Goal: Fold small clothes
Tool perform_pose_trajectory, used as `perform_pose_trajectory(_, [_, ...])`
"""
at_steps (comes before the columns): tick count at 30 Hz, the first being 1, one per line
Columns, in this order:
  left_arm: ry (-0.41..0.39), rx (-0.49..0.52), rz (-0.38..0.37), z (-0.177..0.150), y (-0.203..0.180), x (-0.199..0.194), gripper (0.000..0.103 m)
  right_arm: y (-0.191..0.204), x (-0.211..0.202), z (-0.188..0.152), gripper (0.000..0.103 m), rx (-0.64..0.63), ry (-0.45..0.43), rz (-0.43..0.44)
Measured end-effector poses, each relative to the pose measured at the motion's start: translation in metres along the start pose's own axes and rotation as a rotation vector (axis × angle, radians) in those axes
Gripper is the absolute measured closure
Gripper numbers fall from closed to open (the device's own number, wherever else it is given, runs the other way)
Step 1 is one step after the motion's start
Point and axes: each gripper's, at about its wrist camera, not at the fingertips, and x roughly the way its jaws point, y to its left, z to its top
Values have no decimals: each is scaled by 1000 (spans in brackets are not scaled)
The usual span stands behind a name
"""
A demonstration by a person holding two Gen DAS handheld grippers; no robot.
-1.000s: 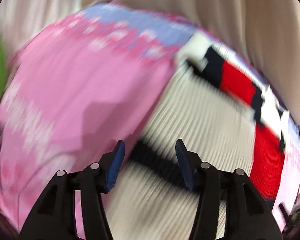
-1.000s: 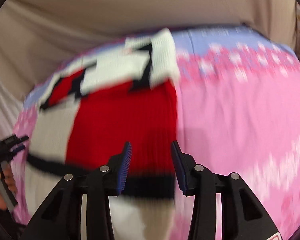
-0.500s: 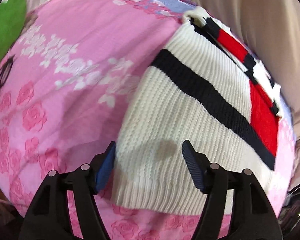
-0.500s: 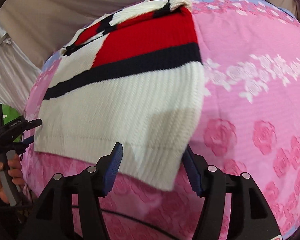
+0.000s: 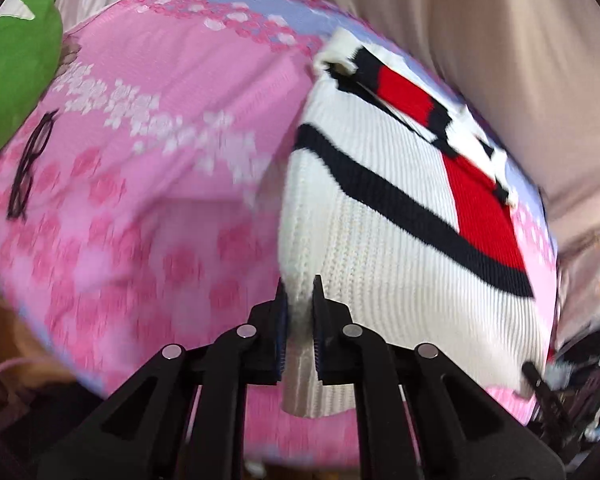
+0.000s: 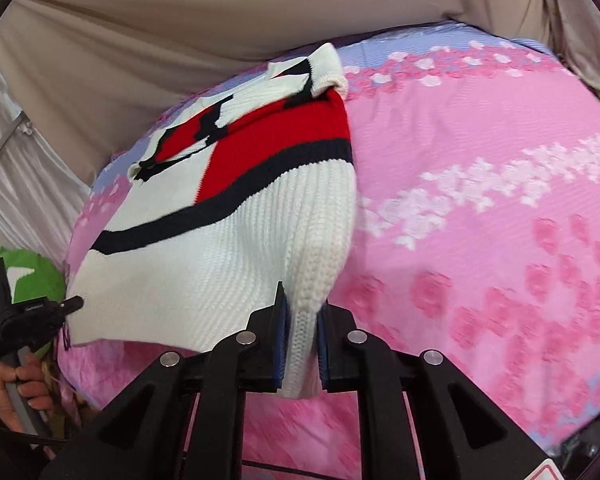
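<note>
The white knit sweater (image 5: 400,248), banded in navy and red, lies on a pink floral bedsheet (image 5: 148,208), its near hem lifted at both corners. The left gripper (image 5: 299,300) has just closed; its fingers pinch the hem's left corner. The right gripper (image 6: 302,312) has likewise just closed, fingers clamped on the right corner. Black glasses (image 5: 30,162) lie on the sheet, well apart from the sweater. A green cushion (image 5: 12,64) sits beyond them.
</note>
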Motion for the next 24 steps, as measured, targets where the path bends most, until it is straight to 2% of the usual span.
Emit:
perform_pose_trajectory(4, [121, 71, 23, -63, -5, -15, 94, -24, -27, -42, 92, -24, 107, -41])
perform_pose_trajectory(8, [250, 211, 57, -126, -9, -43, 94, -34, -52, -100, 92, -89, 273, -55])
perform_pose_trajectory(10, [271, 267, 55, -141, -9, -61, 94, -34, -71, -126, 92, -132, 359, -45])
perform_pose_trajectory(12, [273, 297, 47, -144, -11, -80, 94, -35, -88, -135, 92, -140, 407, -16])
perform_pose_trajectory(13, [264, 299, 40, -139, -14, -88, 94, -33, -97, -130, 92, -133, 399, 5])
perform_pose_trajectory(15, [157, 303, 24, -113, -29, -102, 94, -27, -109, -103, 92, -146, 317, 26])
perform_pose_trajectory(18, [-11, 291, -23, -61, -56, -104, 94, -17, -105, -33, 92, -165, 104, 37])
perform_pose_trajectory(20, [-84, 275, -43, -17, -73, -84, 93, -20, -85, 11, 92, -116, -16, 65])
perform_pose_trajectory(21, [-125, 270, -28, 4, -81, -71, 93, -22, -71, 29, 91, -95, -51, 72])
perform_pose_trajectory(23, [-163, 261, 0, 34, -94, -40, 92, -25, -36, 59, 89, -63, -80, 82])
perform_pose_trajectory(24, [-167, 244, 24, 47, -97, -23, 89, -26, -16, 70, 84, -46, -90, 82])
